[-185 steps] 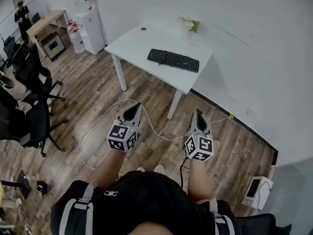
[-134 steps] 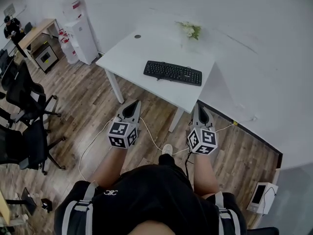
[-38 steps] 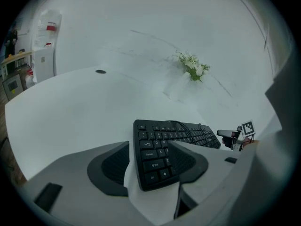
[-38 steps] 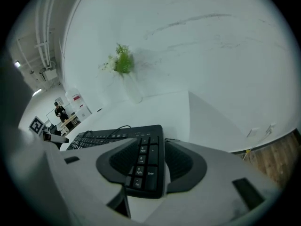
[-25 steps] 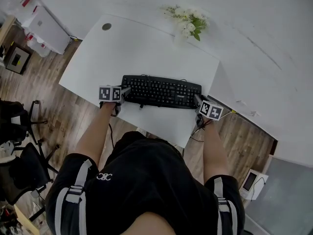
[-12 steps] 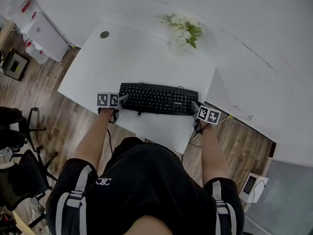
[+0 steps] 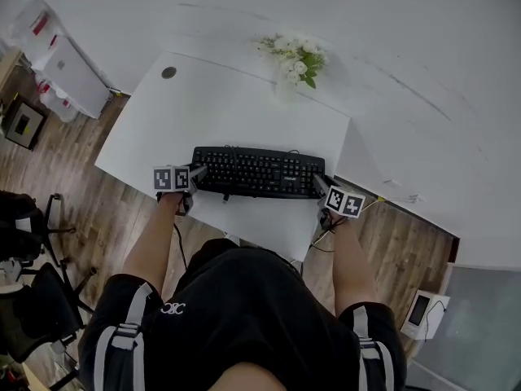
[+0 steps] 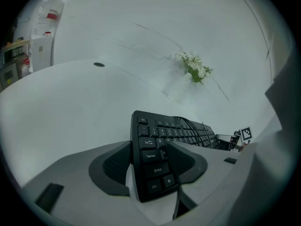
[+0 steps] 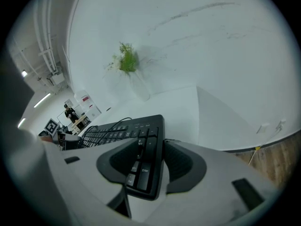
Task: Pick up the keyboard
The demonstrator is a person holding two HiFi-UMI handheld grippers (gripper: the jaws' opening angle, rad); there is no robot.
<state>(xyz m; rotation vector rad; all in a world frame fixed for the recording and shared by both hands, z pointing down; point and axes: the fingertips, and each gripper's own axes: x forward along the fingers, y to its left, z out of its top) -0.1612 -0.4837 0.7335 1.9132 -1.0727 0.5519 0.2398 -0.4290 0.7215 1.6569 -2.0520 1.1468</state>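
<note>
While left gripper [image 7: 198,173] and right gripper [image 7: 320,186], jaws just closing, clamp keyboard [image 7: 256,172] ends, white table [image 7: 212,104], flowers [image 7: 295,54], wood floor [image 7: 89,218].

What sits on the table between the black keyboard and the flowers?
Bare white table, save a thin cable behind the keyboard; the head view shows it.

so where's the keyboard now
Head view: the keyboard is at the table's near edge, below the flowers, its ends clamped by the left gripper and right gripper, whose jaws have just been closing.
</note>
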